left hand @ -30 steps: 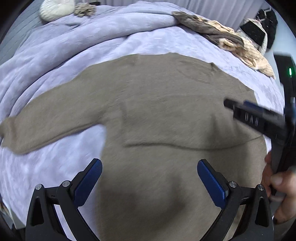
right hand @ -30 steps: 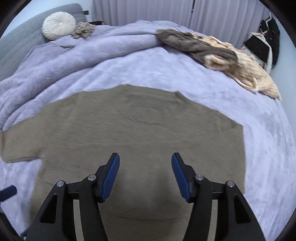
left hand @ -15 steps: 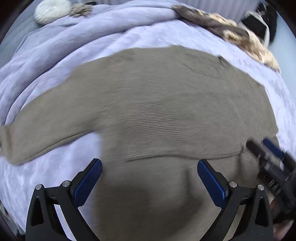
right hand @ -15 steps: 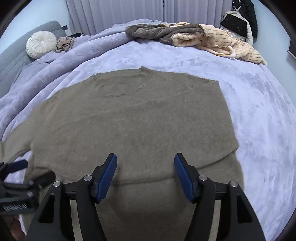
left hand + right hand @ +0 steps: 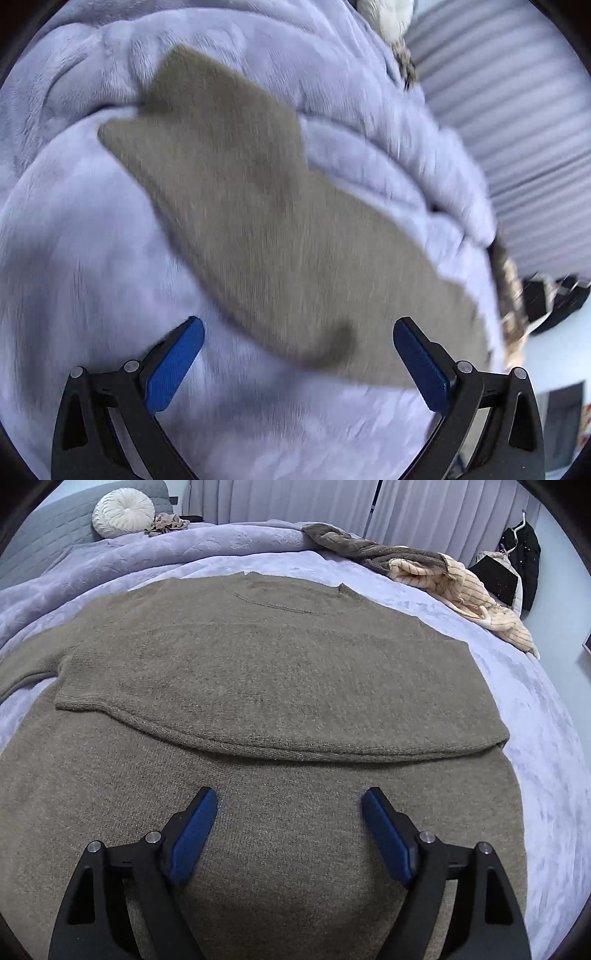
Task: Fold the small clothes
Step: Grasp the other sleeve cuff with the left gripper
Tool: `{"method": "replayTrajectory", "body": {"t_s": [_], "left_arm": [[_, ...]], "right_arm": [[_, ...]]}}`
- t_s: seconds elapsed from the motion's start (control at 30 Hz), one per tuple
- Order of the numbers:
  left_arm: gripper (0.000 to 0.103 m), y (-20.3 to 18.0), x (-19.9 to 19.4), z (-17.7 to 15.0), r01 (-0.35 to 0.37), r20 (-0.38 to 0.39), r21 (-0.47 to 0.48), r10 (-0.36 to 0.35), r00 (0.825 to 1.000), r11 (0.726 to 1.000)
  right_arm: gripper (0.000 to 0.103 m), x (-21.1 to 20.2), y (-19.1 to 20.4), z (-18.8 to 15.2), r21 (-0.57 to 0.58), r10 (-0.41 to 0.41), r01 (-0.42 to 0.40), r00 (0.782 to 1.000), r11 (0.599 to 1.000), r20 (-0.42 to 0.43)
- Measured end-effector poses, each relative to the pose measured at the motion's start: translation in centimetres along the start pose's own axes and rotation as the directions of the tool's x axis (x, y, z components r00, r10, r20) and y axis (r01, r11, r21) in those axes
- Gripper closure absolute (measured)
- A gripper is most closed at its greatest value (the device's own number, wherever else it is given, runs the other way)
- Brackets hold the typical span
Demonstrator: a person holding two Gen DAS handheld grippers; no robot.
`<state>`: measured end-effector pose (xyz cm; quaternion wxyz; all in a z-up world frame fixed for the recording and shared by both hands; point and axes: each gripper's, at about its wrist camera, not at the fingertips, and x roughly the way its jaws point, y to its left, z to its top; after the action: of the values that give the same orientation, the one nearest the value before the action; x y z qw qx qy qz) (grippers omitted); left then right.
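The right gripper (image 5: 289, 829) tilts steeply down over the lower body of a taupe knit sweater (image 5: 280, 672); its blue pads (image 5: 194, 834) stand wide and its jaws are opening, with only flat knit beneath them and nothing pinched. Just ahead of the fingertips a folded edge runs across the sweater, one sleeve laid over the chest; the neckline lies farther ahead. The sweater is spread on a lavender blanket (image 5: 546, 716). Well beyond, to the right, sits a heap of brown and cream clothes (image 5: 424, 565), and far left a round white cushion (image 5: 123, 512).

The left gripper (image 5: 298, 363) also points downward, its view rolled and blurred. Its jaws are wide apart and hold nothing. The sweater's outstretched sleeve (image 5: 236, 192) runs diagonally from between the fingertips away to the upper left, lying on the blanket.
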<state>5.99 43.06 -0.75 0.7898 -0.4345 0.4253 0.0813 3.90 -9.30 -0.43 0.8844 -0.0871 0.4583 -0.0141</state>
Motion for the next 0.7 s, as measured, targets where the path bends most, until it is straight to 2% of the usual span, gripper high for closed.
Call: {"method": "replayTrajectory", "body": {"t_s": [0.13, 0.2, 0.27, 0.33, 0.37, 0.4, 0.53, 0.63, 0.7], "left_arm": [[0.001, 2.5, 0.2, 2.7, 0.147, 0.073, -0.115, -0.14, 0.988, 0.982], [0.009, 3.6, -0.2, 3.2, 0.205, 0.119, -0.151, -0.188, 0.975, 0.967], [0.035, 4.4, -0.1, 3.4, 0.245, 0.147, -0.167, -0.221, 0.964, 0.955], [0.047, 5.2, 0.4, 3.5, 0.272, 0.15, -0.194, -0.246, 0.958, 0.943], [0.058, 5.6, 0.7, 3.4, 0.271, 0.151, -0.197, -0.244, 0.958, 0.942], [0.063, 6.1, 0.7, 3.4, 0.269, 0.157, -0.195, -0.241, 0.958, 0.943], [0.067, 7.4, 1.0, 3.2, 0.321, 0.194, -0.211, -0.282, 0.94, 0.923], [0.067, 9.1, 0.2, 2.7, 0.322, 0.201, -0.233, -0.279, 0.939, 0.918], [0.067, 9.3, -0.1, 2.5, 0.346, 0.216, -0.243, -0.297, 0.93, 0.906]], "right_arm": [[0.019, -0.1, 0.2, -0.4, -0.017, -0.024, 0.024, 1.0, 1.0, 0.004], [0.019, -0.2, 0.3, -0.3, -0.019, -0.029, 0.03, 1.0, 0.999, 0.005], [0.019, -0.1, 0.3, -0.3, -0.018, -0.03, 0.03, 1.0, 0.999, 0.005], [0.019, -0.1, 0.4, -0.3, -0.019, -0.034, 0.035, 0.999, 0.999, 0.005], [0.018, -0.1, 0.5, -0.3, -0.02, -0.039, 0.039, 0.999, 0.999, 0.006], [0.016, -0.1, 0.5, -0.3, -0.02, -0.049, 0.049, 0.999, 0.999, 0.006], [0.015, -0.1, 0.6, -0.3, -0.018, -0.058, 0.058, 0.998, 0.998, 0.005], [0.015, -0.1, 0.7, -0.3, -0.022, -0.067, 0.067, 0.998, 0.998, 0.005], [0.015, -0.1, 0.8, -0.3, -0.024, -0.072, 0.072, 0.997, 0.997, 0.006]]}}
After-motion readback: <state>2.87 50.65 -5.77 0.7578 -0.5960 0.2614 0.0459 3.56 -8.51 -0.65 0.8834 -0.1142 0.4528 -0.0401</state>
